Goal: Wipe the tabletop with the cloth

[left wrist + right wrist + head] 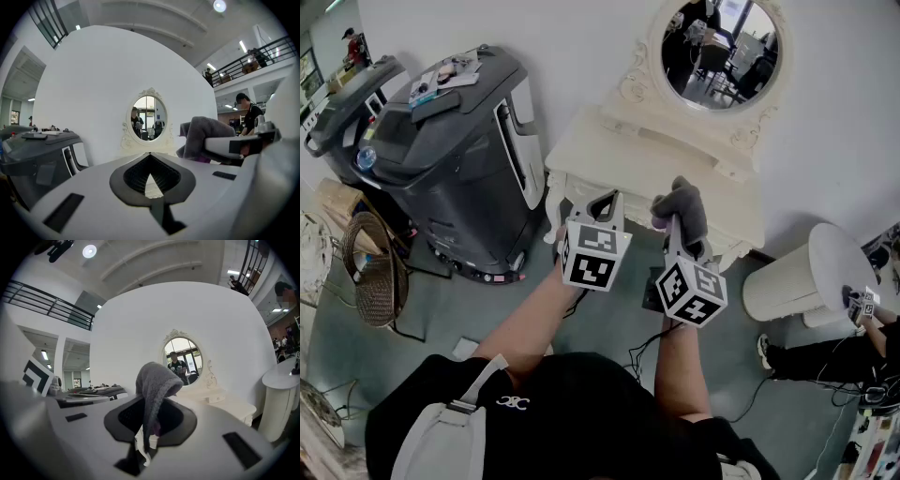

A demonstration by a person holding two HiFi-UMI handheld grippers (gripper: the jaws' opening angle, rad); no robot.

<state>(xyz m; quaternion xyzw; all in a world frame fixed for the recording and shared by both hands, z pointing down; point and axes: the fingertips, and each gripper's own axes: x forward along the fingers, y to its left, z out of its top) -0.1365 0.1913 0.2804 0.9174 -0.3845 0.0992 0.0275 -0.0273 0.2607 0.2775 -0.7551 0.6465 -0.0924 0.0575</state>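
A grey cloth (685, 207) hangs bunched from my right gripper (675, 228), which is shut on it just above the front edge of the cream dressing table (670, 161). In the right gripper view the cloth (154, 381) drapes over the jaws of the right gripper (151, 414) and hides their tips. My left gripper (607, 200) hovers beside it over the table's front left corner, shut with nothing in it. From the left gripper view the left gripper (150, 156) points at the oval mirror (149, 117), with the cloth (206, 136) to its right.
The oval mirror (720, 47) stands at the table's back against a white wall. A large dark grey machine (459, 141) sits to the left, a wicker basket (375, 267) beyond it. A white round stand (806, 272) and a seated person's legs (825, 356) are on the right.
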